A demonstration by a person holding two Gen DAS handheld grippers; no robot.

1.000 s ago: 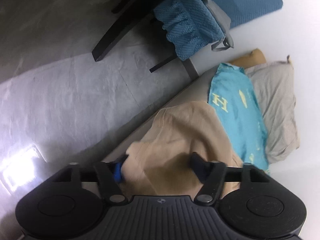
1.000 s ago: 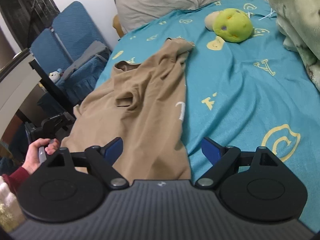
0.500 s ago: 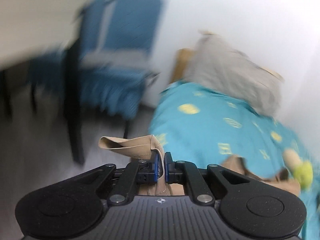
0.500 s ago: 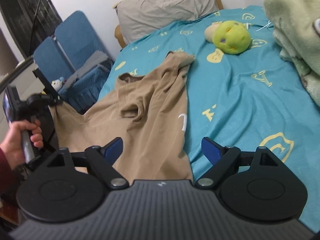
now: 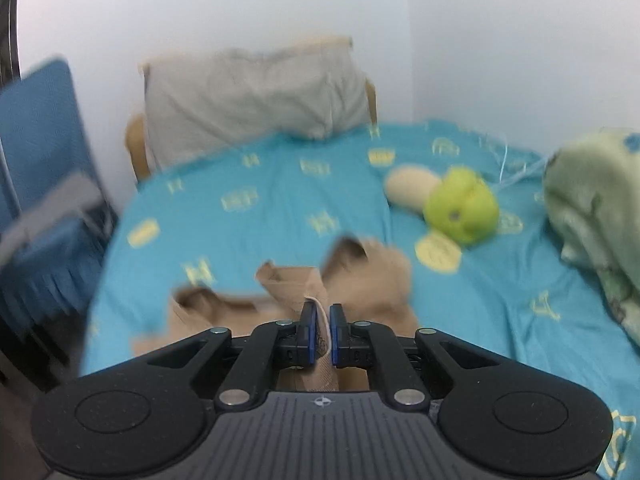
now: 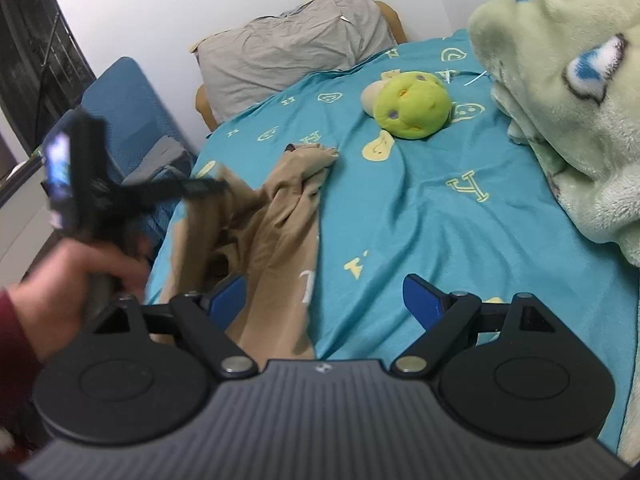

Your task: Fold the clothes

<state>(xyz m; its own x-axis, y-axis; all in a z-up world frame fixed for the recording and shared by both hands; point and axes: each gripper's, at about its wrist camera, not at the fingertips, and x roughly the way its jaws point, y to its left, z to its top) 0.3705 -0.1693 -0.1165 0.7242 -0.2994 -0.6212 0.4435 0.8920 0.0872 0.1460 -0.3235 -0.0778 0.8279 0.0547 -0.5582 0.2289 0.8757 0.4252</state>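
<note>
- The tan shirt [image 6: 276, 236] is strung out lengthwise on the teal bedsheet [image 6: 420, 208], long axis running from the near edge of the bed up toward the grey pillow [image 6: 292, 52], so pretty much straight ahead of both tools.
- One edge of it is pinched in the left gripper [image 5: 323, 334]: the blue pads are pressed nearly together with a thin fold of tan cloth and a pale seam caught between them, lifted off the sheet.
- The right gripper [image 6: 324, 300] is spread wide and nothing is held in it. The shirt's near end is lying by its left finger [image 6: 226, 294], with bare sheet under the right finger.
- Left side is clearly the nearer one, since contact is already made there. For the right one, a short shift toward its own left is probably all that's needed to get cloth between the fingers.
- The green plush toy [image 6: 412, 110] and the fuzzy green blanket [image 6: 568, 92] are sat well off to the right, apart from the shirt.
</note>
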